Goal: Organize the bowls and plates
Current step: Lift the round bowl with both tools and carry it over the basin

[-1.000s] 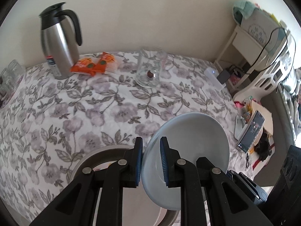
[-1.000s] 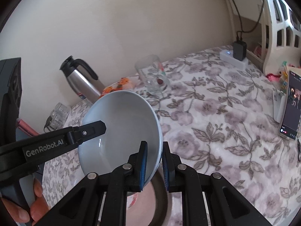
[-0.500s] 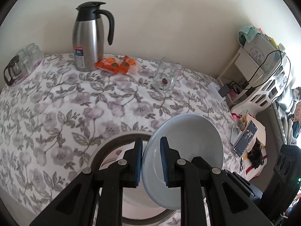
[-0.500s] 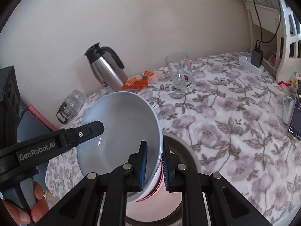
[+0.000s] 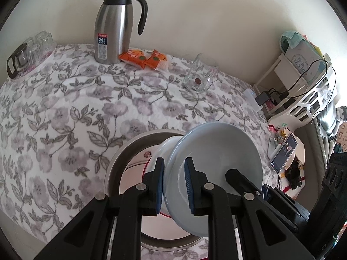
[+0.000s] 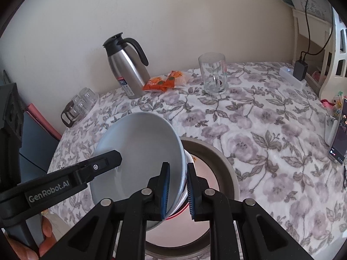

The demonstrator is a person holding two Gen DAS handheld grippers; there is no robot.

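A pale blue bowl (image 5: 219, 156) (image 6: 141, 151) is held tilted by both grippers over a brown-rimmed plate (image 5: 130, 149) (image 6: 219, 160). My left gripper (image 5: 174, 183) is shut on the bowl's near rim. My right gripper (image 6: 177, 189) is shut on the opposite rim. A white bowl with a red base (image 5: 167, 149) (image 6: 184, 197) sits nested under the blue bowl, on the plate. The left gripper's arm (image 6: 65, 182) shows in the right wrist view.
On the floral tablecloth (image 5: 65, 112) stand a steel thermos jug (image 5: 115, 23) (image 6: 128, 65), orange snack packets (image 5: 145, 58) (image 6: 167, 81) and a glass mug (image 5: 199, 75) (image 6: 213, 73). Glasses (image 5: 32, 49) stand at the far left. A phone (image 5: 284, 152) (image 6: 339, 138) is at the right edge.
Both grippers have pulled back and lowered the blue bowl onto the white bowl on the plate. More of the table and the plate's rim now show.
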